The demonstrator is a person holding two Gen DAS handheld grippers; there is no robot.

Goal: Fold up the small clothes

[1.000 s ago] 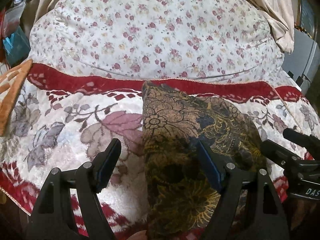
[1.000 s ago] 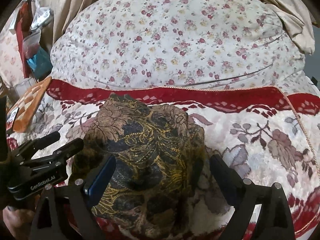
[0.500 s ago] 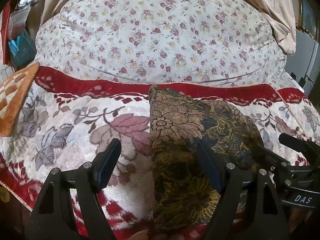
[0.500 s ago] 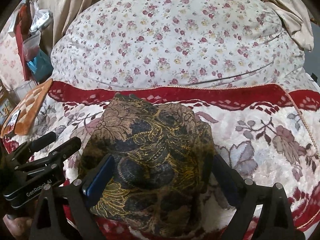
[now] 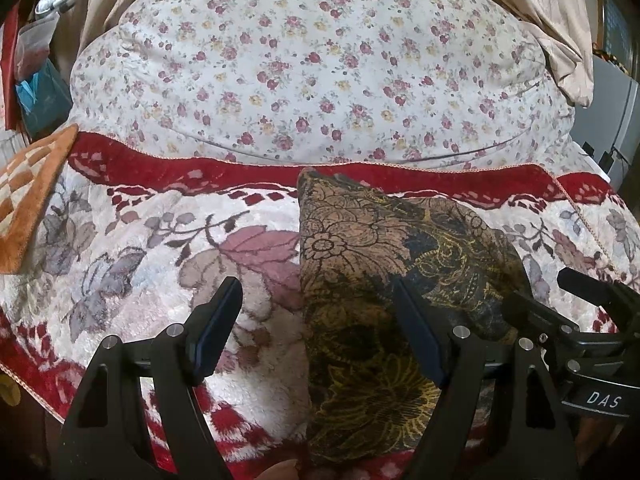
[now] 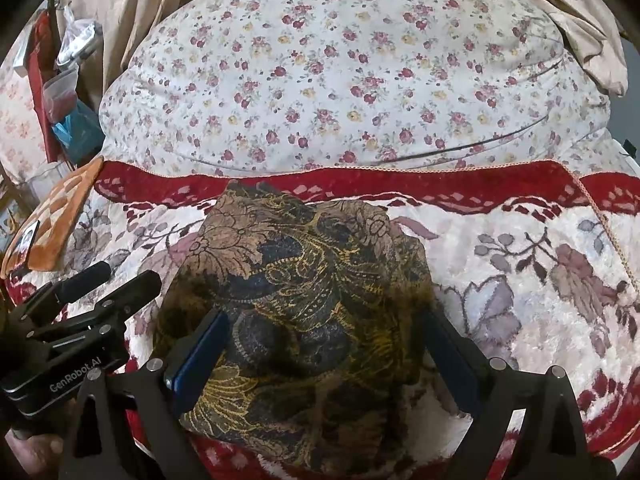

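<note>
Two grippers are hovering over one dark patterned cloth [image 5: 384,280], both with fingers spread wide and gripping nothing.

Left gripper [image 5: 316,328]: straddling the cloth's left edge, one finger over bare blanket at 7 o'clock, the other over the cloth.
Right gripper [image 6: 324,356]: straddling the cloth's near half; cloth lying between the fingers, untouched.

Risks, as I'm judging them:
- The plush blanket [image 5: 132,248] is sitting soft under the cloth; a low pinch may be catching pile along with fabric.
- The cloth is lying rumpled, possibly in layers; a shallow bite may be lifting only the top one, skewing the fold.
- Both grippers are working close together and could be bumping.

Surroundings: an orange checked mat [image 5: 28,192] is lying at 9 o'clock, a big flowered pillow [image 5: 320,64] is filling 12 o'clock, beige drapery [image 5: 556,20] is hanging at 1 o'clock.
</note>
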